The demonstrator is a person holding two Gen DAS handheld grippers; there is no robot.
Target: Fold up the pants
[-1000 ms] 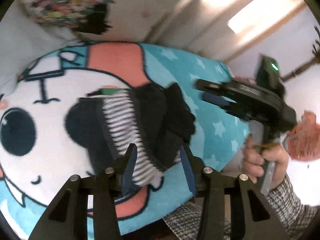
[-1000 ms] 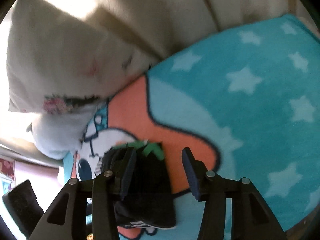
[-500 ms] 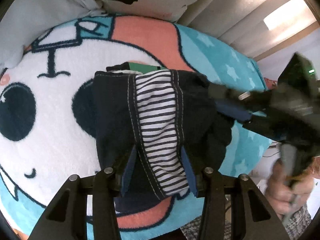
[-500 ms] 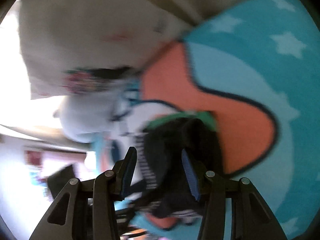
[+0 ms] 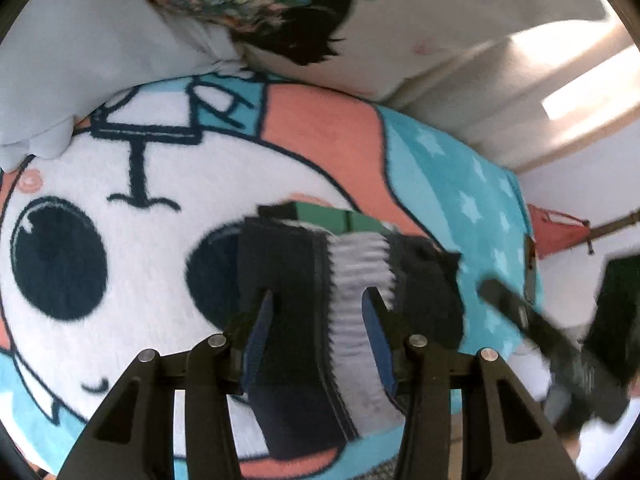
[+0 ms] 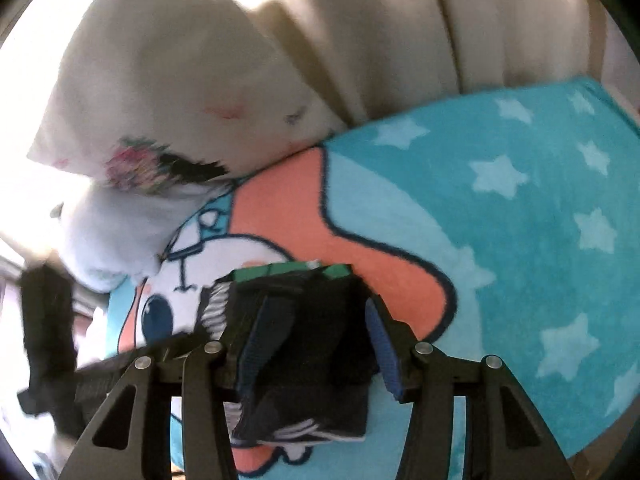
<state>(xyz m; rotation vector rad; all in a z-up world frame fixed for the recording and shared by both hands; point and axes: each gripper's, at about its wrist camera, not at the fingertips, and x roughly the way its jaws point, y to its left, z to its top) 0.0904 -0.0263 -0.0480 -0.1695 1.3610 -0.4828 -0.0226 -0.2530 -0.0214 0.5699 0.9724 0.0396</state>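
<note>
On the blanket, at about 6 o'clock in both wrist views, the pants lie bundled, striped lining exposed, so both ends can be reached. The left hand-held gripper and the right hand-held gripper are spread apart around the cloth, nothing visibly pinched, presumably poised for smoothing the fold.

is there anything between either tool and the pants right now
Nothing visible stands in the way. The folded dark pants lie on the cartoon blanket straight ahead of the left tool, whose fingers are open around them. The right tool is likewise open right over the pants, with no other object between.
</note>
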